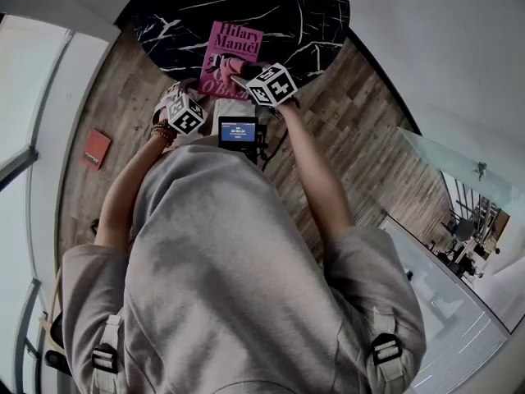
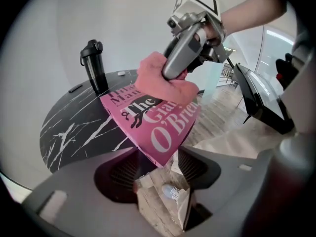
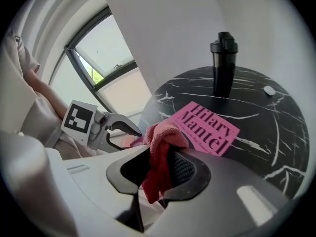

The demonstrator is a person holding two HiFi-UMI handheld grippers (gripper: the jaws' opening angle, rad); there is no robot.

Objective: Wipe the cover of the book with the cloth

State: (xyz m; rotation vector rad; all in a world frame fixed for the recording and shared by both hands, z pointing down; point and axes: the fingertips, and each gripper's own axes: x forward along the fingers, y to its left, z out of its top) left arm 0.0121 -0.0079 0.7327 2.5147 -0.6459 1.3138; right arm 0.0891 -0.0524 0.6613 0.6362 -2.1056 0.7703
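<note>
One book (image 1: 232, 54), pink-covered, is lying face up near the edge of the round black marbled surface (image 1: 303, 19). Its near corner is appearing to reach past the rim toward you.

One cloth (image 2: 160, 83), pink and bunched, is pressing on the near half of the cover, over the title lettering. The author's name at the far end is showing uncovered.

Your right gripper (image 3: 159, 168) is carrying that cloth. Its fingers (image 3: 190, 168) are pinching the fold tight, and a loose tail is hanging down between them.

Your left gripper (image 2: 158, 174) is sitting at the book's near corner with its fingers (image 2: 121, 174) spread wide. The corner is lying in the gap, but neither pad is visibly pressing on it, so treat the book as unclamped.

Progress assessment:
- Wiping is looking under way rather than finished, since the cloth is making contact with the cover.
- No view is showing dust or a wiped track, so you cannot tell how much of the cover is already clean.
- By this layout, the far half of the cover is remaining to be passed over.

Farther out, a black bottle (image 2: 94, 65) is standing upright on the far side of the surface, well apart from the book. A flat red object (image 1: 97, 148) is lying on the wooden floor (image 1: 361, 138) to your left.
</note>
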